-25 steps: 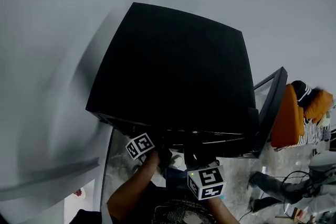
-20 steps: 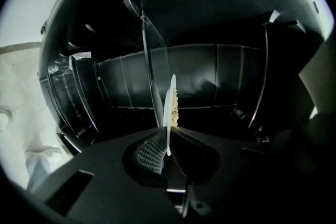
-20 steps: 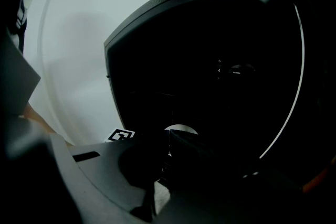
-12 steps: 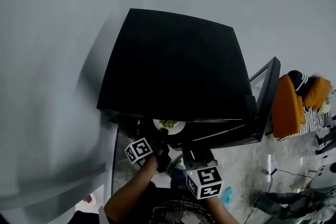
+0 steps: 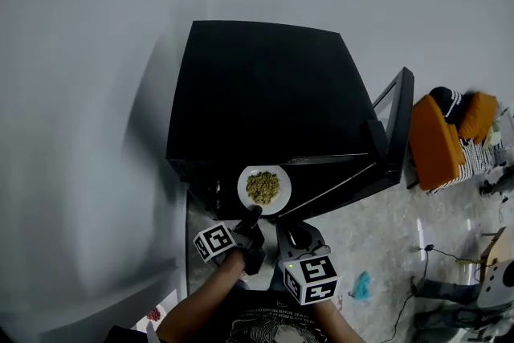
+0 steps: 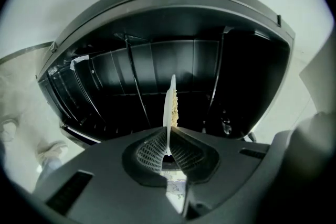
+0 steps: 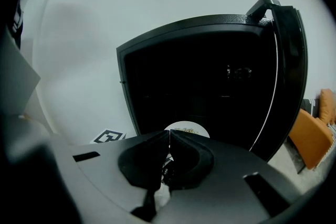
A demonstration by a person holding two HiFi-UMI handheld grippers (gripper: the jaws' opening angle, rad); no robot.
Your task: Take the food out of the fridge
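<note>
A white plate (image 5: 264, 189) heaped with yellowish food is out in front of the open black fridge (image 5: 273, 100). My left gripper (image 5: 253, 214) is shut on the plate's near rim. In the left gripper view the plate (image 6: 170, 105) shows edge-on between the jaws, with the fridge's dark inside behind it. My right gripper (image 5: 291, 235) is just right of the left one, below the plate, with its jaws closed together and nothing in them. Part of the plate (image 7: 187, 129) shows past them in the right gripper view.
The fridge door (image 5: 394, 124) stands open at the right, its edge (image 7: 286, 60) close by in the right gripper view. An orange cushion (image 5: 434, 144) lies further right. Cables and a blue scrap (image 5: 360, 285) are on the floor. A white wall runs behind and left.
The plate has come out of the fridge toward me, held by the left gripper. It was hidden one second ago and now shows whole. Both grippers have drawn back.
</note>
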